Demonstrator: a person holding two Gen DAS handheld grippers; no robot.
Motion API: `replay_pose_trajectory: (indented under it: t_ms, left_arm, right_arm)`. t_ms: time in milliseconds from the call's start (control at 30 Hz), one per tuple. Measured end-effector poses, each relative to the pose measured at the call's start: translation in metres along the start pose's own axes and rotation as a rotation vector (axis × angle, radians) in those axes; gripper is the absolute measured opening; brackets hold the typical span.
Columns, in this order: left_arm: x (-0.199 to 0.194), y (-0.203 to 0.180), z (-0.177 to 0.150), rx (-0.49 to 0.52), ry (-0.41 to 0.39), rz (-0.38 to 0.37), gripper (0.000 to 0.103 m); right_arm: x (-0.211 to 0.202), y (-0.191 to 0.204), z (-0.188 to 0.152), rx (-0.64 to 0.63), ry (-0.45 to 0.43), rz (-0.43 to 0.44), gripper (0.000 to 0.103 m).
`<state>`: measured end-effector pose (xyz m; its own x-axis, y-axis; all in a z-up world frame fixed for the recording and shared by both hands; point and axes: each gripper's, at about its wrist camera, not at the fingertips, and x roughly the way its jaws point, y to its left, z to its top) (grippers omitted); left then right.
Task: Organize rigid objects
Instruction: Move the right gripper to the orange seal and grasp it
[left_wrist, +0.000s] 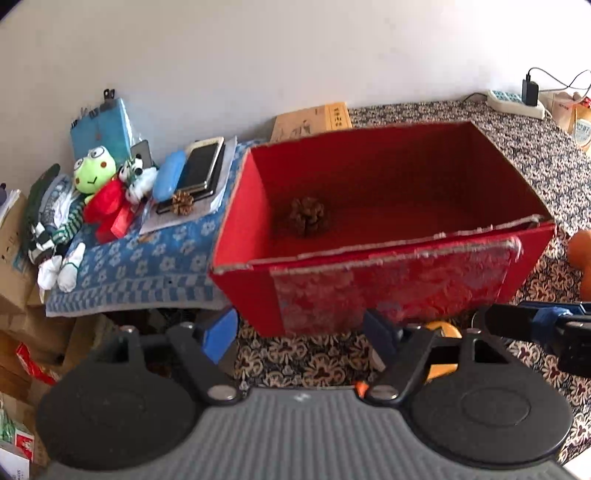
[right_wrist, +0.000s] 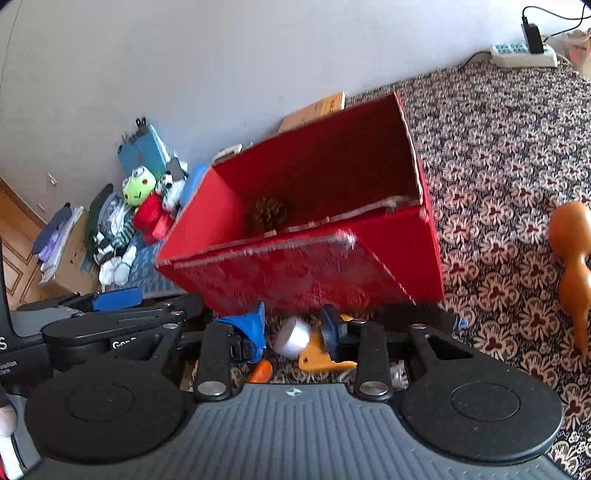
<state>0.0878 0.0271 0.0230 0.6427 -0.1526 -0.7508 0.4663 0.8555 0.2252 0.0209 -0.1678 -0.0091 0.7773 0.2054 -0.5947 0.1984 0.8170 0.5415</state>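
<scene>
An open red box (left_wrist: 399, 280) stands on the patterned cloth, with one pine cone (left_wrist: 308, 216) on its floor; it also shows in the right wrist view (right_wrist: 295, 269) with the cone (right_wrist: 269, 214). My left gripper (left_wrist: 299, 332) is open and empty, just in front of the box's near wall. My right gripper (right_wrist: 293, 330) is open, with a white cylinder (right_wrist: 293, 338), a yellow piece (right_wrist: 317, 356) and an orange piece (right_wrist: 260, 371) lying on the cloth between and below its fingers. A second pine cone (left_wrist: 181, 202) lies left of the box. An orange gourd (right_wrist: 574, 266) lies to the right.
Plush toys (left_wrist: 99, 188), phones (left_wrist: 201, 170) and a blue case (left_wrist: 168, 181) sit on a blue towel (left_wrist: 147, 266) left of the box. A power strip (left_wrist: 515, 103) is at the back right. Cardboard boxes (left_wrist: 14, 273) stand at the far left. The left gripper's body (right_wrist: 92, 325) is left of my right gripper.
</scene>
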Motion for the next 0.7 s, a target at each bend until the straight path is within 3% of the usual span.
replay_pose_trajectory:
  t_ms: [700]
  left_arm:
    - [0.031, 0.006, -0.029, 0.016, 0.103, -0.043, 0.077]
  right_arm:
    - [0.018, -0.004, -0.029, 0.067, 0.071, -0.049, 0.016]
